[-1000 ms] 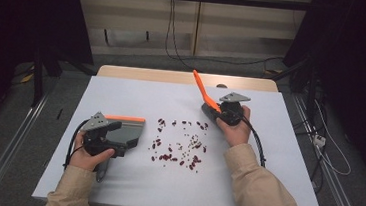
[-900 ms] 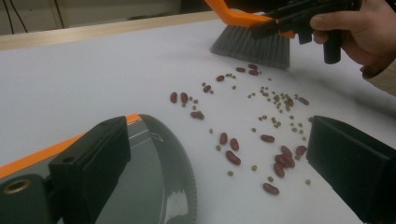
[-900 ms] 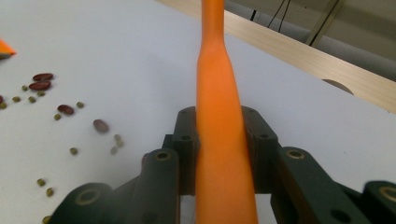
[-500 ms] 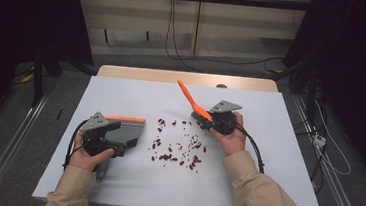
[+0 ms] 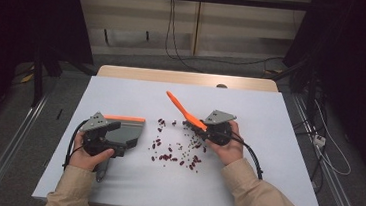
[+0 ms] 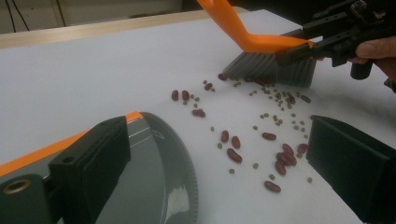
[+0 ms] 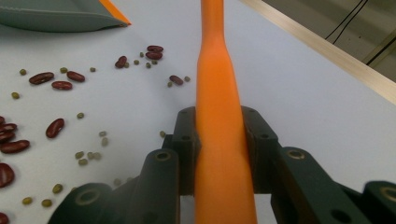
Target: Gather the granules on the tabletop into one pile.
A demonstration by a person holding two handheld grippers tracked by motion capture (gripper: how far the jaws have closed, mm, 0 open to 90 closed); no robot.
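Dark red beans and small green beans [image 5: 174, 150] lie scattered mid-table. My right gripper [image 5: 203, 130] is shut on an orange brush [image 5: 180, 108], handle pointing up and away to the left. In the left gripper view its grey bristles [image 6: 271, 70] touch the table at the far edge of the beans [image 6: 280, 156]. In the right gripper view the orange handle [image 7: 219, 93] runs up between the jaws. A grey dustpan with an orange edge [image 5: 126, 128] lies left of the beans. My left gripper [image 5: 117, 138] sits over it, jaws wide apart, one jaw above the pan [image 6: 154, 177].
The white table top [image 5: 264, 185] ends in a wooden strip [image 5: 188, 78] at the far edge. Black cables trail from both grippers toward the person's sleeves. Dark floor and metal rails flank the table.
My right gripper has carried the brush left and down from the table's far right part to the far edge of the beans. The left gripper and dustpan have stayed put.
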